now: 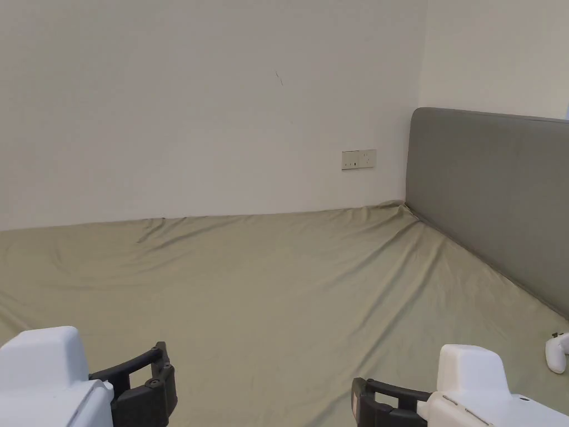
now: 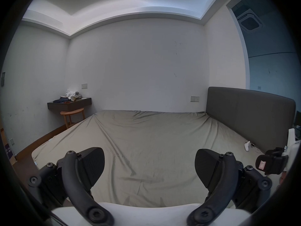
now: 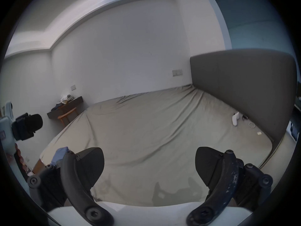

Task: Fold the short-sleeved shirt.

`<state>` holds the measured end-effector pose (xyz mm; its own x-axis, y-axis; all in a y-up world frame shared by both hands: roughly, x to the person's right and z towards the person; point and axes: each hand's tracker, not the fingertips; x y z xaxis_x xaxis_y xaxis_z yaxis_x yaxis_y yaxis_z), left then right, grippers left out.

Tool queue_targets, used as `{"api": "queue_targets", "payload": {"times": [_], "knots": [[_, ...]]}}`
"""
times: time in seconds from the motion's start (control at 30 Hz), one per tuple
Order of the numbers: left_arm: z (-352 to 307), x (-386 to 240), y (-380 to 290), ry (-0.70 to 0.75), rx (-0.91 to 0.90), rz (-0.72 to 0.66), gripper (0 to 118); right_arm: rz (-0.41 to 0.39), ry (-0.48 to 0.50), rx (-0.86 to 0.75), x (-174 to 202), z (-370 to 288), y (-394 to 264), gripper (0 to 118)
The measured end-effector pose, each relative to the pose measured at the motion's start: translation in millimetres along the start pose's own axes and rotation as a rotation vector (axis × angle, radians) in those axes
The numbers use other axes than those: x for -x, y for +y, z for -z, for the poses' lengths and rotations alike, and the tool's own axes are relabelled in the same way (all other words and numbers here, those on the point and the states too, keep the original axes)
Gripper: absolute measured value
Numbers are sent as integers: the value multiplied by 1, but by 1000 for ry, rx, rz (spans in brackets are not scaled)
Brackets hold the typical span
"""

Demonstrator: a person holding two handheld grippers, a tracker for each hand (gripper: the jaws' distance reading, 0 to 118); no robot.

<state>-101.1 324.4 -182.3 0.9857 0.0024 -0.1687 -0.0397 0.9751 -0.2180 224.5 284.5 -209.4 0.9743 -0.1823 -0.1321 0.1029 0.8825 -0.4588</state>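
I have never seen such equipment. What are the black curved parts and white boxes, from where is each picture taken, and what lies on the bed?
There is no robot. A person holds two hand tools, each a white body with two black jaws. The head view looks down from the person's head: the left gripper and the right gripper show at the bottom. The other two pictures come from a camera on each gripper, so its own jaws frame the scene. Both stand wide open and hold nothing. Below them is a bed with a wrinkled sheet and a grey headboard. A small white controller lies near the headboard. Clothes lie on a far shelf. I see no shirt on the bed.
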Motion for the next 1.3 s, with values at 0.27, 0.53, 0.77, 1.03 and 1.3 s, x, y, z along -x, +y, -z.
{"api": "queue_targets", "payload": {"times": [0.27,0.53,0.77,1.03,1.3], "knots": [[5,-2,0,-8,31,4,112,9,-43,-43,6,-2,2,114],[9,1,1,-2,28,21,112,-40,-69,-146,9,-14,18,118],[7,-4,2,32,8,55,112,-58,-74,-204,17,-26,26,118],[-3,-10,7,31,5,49,112,-32,-8,-208,13,-36,37,118],[-6,-11,8,27,6,47,112,-68,-31,-231,17,-39,35,118]]}}
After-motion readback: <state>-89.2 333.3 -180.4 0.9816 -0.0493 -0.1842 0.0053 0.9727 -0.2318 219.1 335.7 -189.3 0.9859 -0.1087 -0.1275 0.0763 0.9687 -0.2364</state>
